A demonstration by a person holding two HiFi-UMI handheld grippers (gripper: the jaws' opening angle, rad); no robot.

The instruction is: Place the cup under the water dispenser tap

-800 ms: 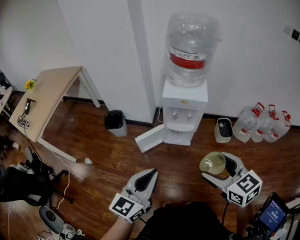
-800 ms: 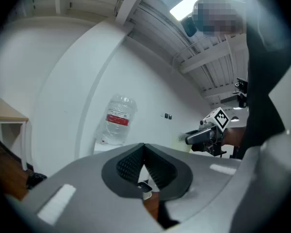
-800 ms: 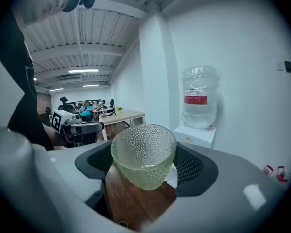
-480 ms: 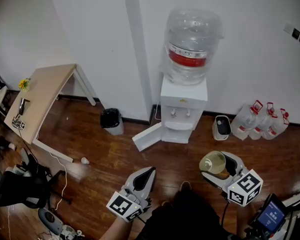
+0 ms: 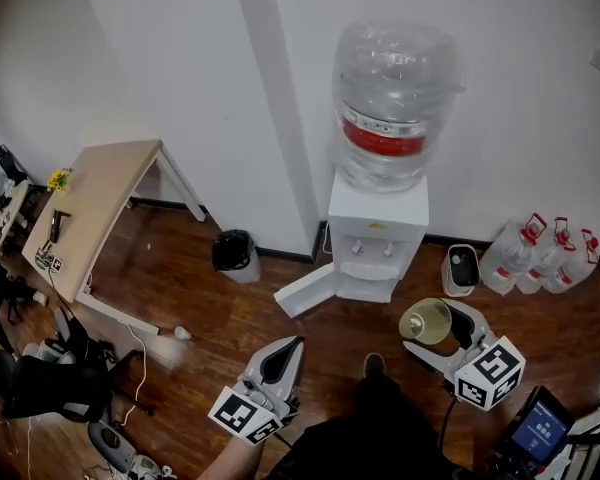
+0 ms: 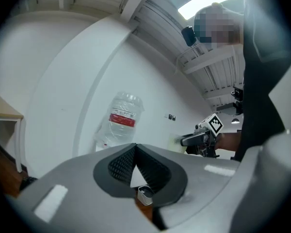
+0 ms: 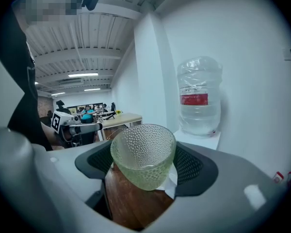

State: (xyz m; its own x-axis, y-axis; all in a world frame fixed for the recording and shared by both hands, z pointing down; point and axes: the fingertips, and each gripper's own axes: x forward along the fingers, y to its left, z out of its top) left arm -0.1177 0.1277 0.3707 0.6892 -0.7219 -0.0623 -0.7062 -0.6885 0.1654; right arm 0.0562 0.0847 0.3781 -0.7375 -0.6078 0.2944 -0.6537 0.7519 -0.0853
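**Cup pinched in the right tool, short of the water dispenser**

Looks steeply down on a dark red-brown wooden floor (image 5: 210, 313) that meets white walls (image 5: 170, 78). Shows a white water dispenser (image 5: 378, 223) standing against the wall, with two taps (image 5: 372, 249) on its front and its lower door (image 5: 305, 290) swung open to the left. Carries on top a large clear bottle (image 5: 395, 98) with a red band, neck down and partly filled with water. Sets a small black bin (image 5: 233, 251) to the dispenser's left and a pale wooden counter (image 5: 95, 203) farther left. Sets a small white container (image 5: 462, 268) and a cluster of spare water jugs (image 5: 540, 258) to its right.

Pinches a pebbled, pale-green glass cup (image 7: 143, 154) upright between the pads of the right tool (image 5: 428, 328). Looks empty inside. Hangs above the floor, in front of the dispenser and slightly right of it, well apart from the taps.

Presses the left tool (image 5: 288, 350) jaws together on nothing, low at the left.
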